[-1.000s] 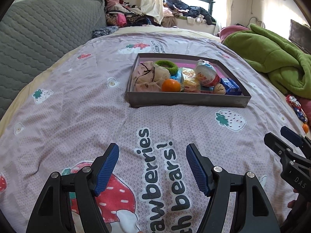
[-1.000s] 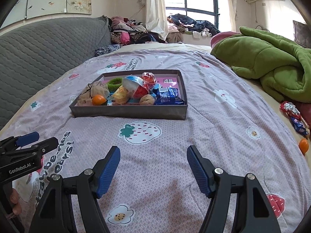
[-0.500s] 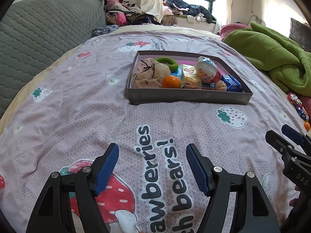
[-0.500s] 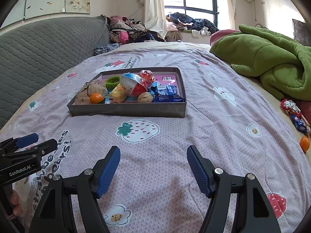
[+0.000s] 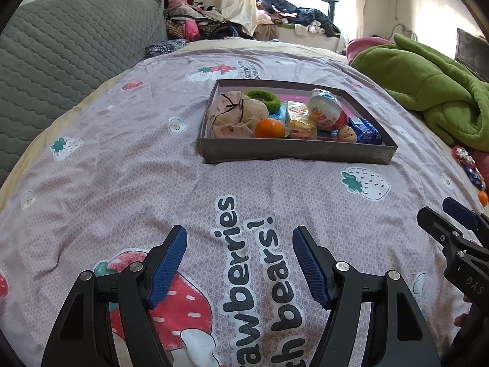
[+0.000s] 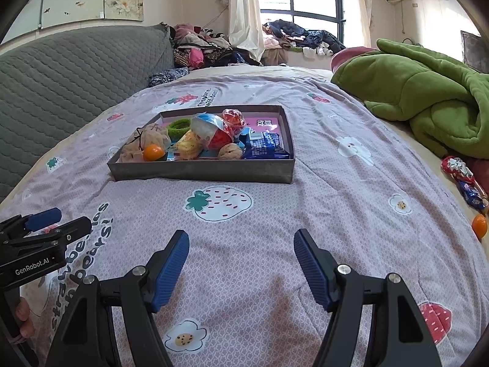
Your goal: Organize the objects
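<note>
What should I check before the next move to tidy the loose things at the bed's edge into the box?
1. Left gripper open and empty: ok.
2. Right gripper open and empty: ok.
3. Box flat on the bedspread: ok.
4. All loose things in the box: not ok; a small orange and wrapped sweets lie by the green blanket.
5. Room left in the box: ok, its far right corner is bare.

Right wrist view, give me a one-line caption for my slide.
Open right gripper hovers over a strawberry-print bedspread, facing a grey tray filled with snacks and an orange.
</note>
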A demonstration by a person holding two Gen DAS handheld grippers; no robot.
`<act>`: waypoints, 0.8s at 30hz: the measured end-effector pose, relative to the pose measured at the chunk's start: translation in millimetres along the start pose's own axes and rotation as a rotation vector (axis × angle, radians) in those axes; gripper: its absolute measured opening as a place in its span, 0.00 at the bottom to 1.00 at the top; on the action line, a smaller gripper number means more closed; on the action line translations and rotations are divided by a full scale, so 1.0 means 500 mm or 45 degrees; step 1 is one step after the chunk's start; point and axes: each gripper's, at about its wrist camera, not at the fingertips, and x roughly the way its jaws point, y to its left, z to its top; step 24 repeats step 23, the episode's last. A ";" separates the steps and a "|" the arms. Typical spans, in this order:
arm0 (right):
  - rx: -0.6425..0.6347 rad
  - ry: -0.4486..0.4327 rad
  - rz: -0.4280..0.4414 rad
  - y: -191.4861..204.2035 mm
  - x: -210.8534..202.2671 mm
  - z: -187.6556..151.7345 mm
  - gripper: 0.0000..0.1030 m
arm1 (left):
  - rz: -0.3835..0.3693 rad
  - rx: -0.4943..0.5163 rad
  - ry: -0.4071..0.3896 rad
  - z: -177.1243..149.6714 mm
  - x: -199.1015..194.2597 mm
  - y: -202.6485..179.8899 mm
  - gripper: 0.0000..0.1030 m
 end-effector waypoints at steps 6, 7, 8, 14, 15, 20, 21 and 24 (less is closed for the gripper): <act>0.005 -0.004 -0.002 0.001 0.001 0.001 0.69 | -0.002 0.004 -0.003 -0.001 -0.002 -0.001 0.71; 0.005 -0.004 -0.001 0.001 0.001 0.001 0.69 | -0.002 0.007 -0.002 -0.001 -0.001 -0.002 0.71; 0.005 -0.002 -0.001 0.001 0.001 0.001 0.69 | 0.000 0.008 -0.002 -0.001 -0.001 -0.003 0.71; 0.019 0.008 -0.008 -0.005 0.001 -0.002 0.69 | 0.004 0.018 -0.011 -0.002 -0.004 -0.007 0.71; 0.019 0.008 -0.009 -0.004 0.001 -0.002 0.68 | 0.005 0.020 -0.013 -0.002 -0.004 -0.008 0.71; 0.021 0.010 0.009 -0.004 0.001 -0.003 0.69 | 0.008 0.040 -0.022 -0.006 -0.005 -0.013 0.71; 0.018 0.011 0.009 -0.003 0.002 -0.004 0.69 | 0.006 0.042 -0.019 -0.006 -0.005 -0.013 0.71; 0.009 0.014 0.008 0.000 0.004 -0.005 0.69 | -0.001 0.043 -0.014 -0.008 -0.003 -0.015 0.71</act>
